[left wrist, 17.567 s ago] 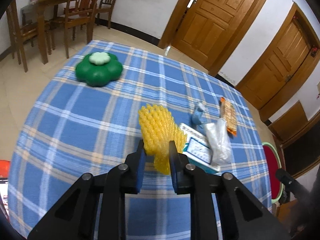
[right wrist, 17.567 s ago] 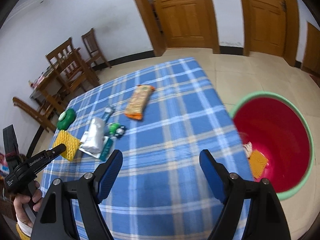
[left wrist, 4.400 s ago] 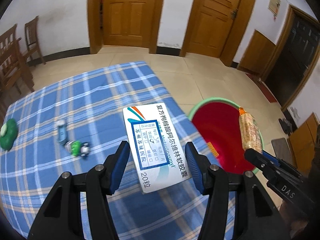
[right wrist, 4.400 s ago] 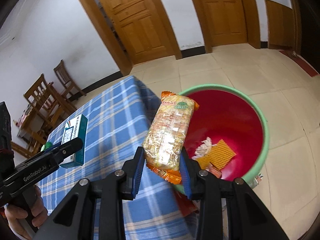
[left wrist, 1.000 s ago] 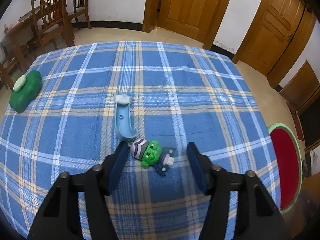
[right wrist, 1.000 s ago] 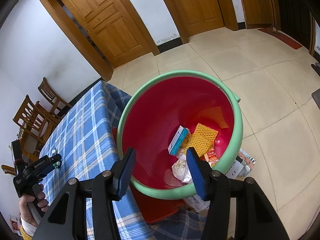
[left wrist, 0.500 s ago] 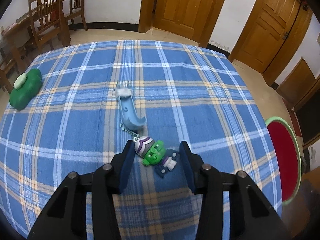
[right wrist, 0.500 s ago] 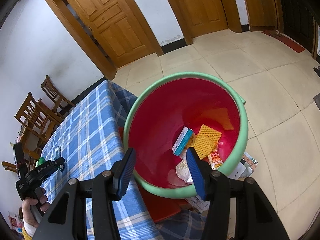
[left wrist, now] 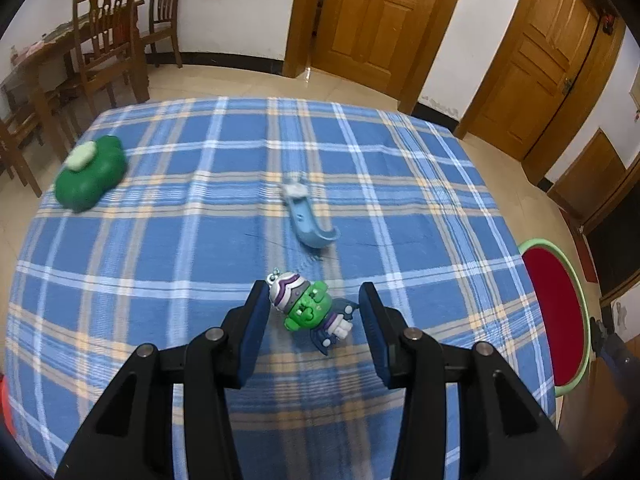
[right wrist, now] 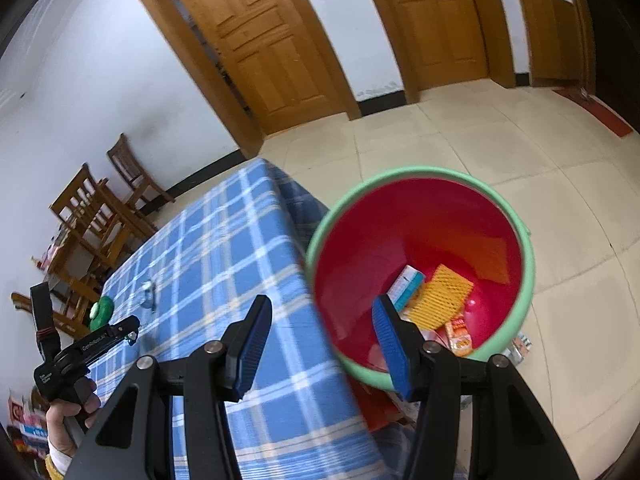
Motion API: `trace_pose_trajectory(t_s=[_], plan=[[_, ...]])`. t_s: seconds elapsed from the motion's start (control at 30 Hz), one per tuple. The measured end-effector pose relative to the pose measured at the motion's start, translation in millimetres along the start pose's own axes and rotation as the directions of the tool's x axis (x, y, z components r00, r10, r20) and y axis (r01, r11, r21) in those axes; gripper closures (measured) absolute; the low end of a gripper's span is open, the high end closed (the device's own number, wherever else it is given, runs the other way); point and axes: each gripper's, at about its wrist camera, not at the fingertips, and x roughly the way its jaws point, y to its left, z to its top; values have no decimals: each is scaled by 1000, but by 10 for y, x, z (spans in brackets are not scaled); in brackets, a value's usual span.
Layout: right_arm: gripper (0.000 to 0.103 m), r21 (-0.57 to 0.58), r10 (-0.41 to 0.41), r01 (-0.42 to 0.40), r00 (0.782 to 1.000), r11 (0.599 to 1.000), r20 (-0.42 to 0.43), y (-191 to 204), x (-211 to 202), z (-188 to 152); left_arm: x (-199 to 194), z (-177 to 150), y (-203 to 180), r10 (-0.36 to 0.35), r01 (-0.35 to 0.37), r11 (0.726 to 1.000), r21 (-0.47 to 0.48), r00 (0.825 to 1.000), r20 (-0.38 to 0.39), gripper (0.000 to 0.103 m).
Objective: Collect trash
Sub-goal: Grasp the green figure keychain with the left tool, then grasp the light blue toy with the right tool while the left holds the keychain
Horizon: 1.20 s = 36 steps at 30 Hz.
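The left gripper has its fingers narrowed around a green toy on the desk, pads not touching; the right gripper gapes empty beside the bin.

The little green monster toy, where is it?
In the left wrist view, the green monster toy lies on the checked tablecloth between the left gripper's fingers, near the blue scoop.

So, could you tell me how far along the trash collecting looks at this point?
Done: a medicine box, yellow foam netting and an orange wrapper lie in the red bin. In hand: nothing; the left tongs straddle the green toy figure without gripping, and the right tongs are open. Left on the tablecloth: that figure, a blue shoehorn-like piece and a green container.
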Motion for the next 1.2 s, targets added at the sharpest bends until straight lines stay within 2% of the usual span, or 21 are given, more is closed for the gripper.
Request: trace_pose_trajectory(t_s=[0.37,0.7,0.9,1.2], plan=[[47,-131,115,-118,993,984,-29,771,-59,164,-407,168,378,60,-59,998,-18,996,72,57],[47,-251,165,-178,984,951,-72,1586,52,333,-658,395,705,115,-114,993,-22,987,114,57],[47,-324,171,-196,980,925,-104,2101,352,319,-668,438,902,142,-138,990,-40,982,122,57],[47,-372,142,-212,968,904,-207,2513,1083,59,-402,341,1207,138,-130,986,-103,987,80,57]])
